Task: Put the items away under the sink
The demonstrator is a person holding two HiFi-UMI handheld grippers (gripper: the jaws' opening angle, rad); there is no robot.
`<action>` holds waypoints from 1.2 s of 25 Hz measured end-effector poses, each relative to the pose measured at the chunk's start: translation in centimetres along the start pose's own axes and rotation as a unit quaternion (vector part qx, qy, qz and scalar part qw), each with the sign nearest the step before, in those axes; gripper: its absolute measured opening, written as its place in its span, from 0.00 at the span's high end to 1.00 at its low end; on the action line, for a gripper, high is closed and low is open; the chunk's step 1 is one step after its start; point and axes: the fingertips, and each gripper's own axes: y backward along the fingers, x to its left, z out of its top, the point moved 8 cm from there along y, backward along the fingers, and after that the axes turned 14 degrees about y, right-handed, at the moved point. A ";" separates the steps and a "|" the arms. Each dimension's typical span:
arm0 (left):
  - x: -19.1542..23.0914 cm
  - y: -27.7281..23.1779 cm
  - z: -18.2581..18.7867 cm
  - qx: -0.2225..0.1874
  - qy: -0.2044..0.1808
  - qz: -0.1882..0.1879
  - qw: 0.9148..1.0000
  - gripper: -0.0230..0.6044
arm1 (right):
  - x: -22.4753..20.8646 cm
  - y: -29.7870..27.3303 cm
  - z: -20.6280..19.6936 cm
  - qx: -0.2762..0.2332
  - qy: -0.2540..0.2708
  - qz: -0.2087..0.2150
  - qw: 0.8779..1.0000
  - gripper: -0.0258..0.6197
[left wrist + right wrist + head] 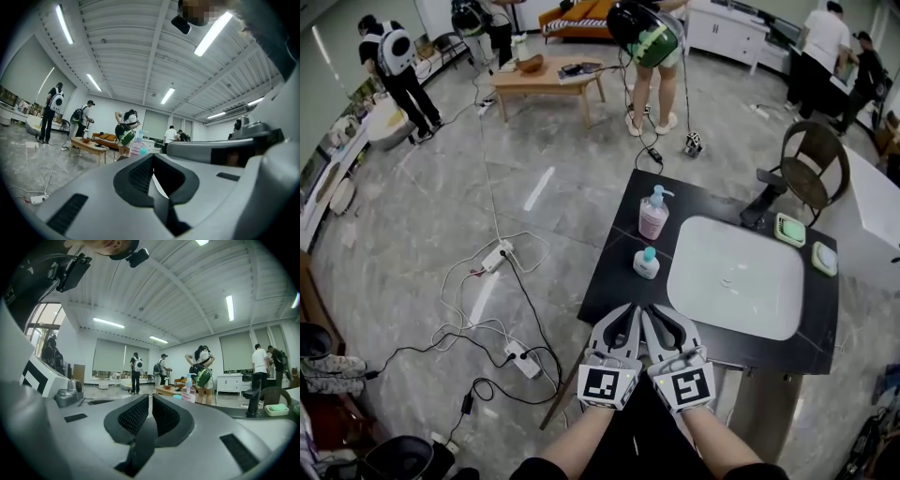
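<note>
Just ahead of fingertips, on black bench (614,258): small teal-capped bottle (646,263), upright. Beyond it pink pump bottle (653,214), near, not touching. To right of both, white sink (712,281). Fingers of left gripper (629,309) closed, empty. Fingers of right gripper (653,311) all but closed, empty. Both grippers side by side at bench's near edge.

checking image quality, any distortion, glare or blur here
Head view: strong fisheye bend, glare streak on the floor, sink sharp. Left gripper view: black round vignette, ceiling light blown out, mosaic patch at top. Right gripper view: same vignette, right hand-held gripper fills the lower half.
</note>
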 end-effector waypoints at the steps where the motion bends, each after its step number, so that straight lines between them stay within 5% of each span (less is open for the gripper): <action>1: 0.2 -0.4 0.0 -0.002 0.000 0.002 1.000 0.95 | -0.2 -0.3 -0.1 0.001 0.002 0.002 1.000 0.89; 24: 2.6 -4.9 -1.4 0.023 0.009 0.058 0.998 0.95 | -6.2 -6.8 -2.7 0.045 0.029 0.045 0.998 0.88; 30: 3.1 -5.2 -1.3 0.024 0.013 0.075 0.997 0.95 | -6.9 -8.1 -3.1 0.052 0.029 0.065 0.996 0.79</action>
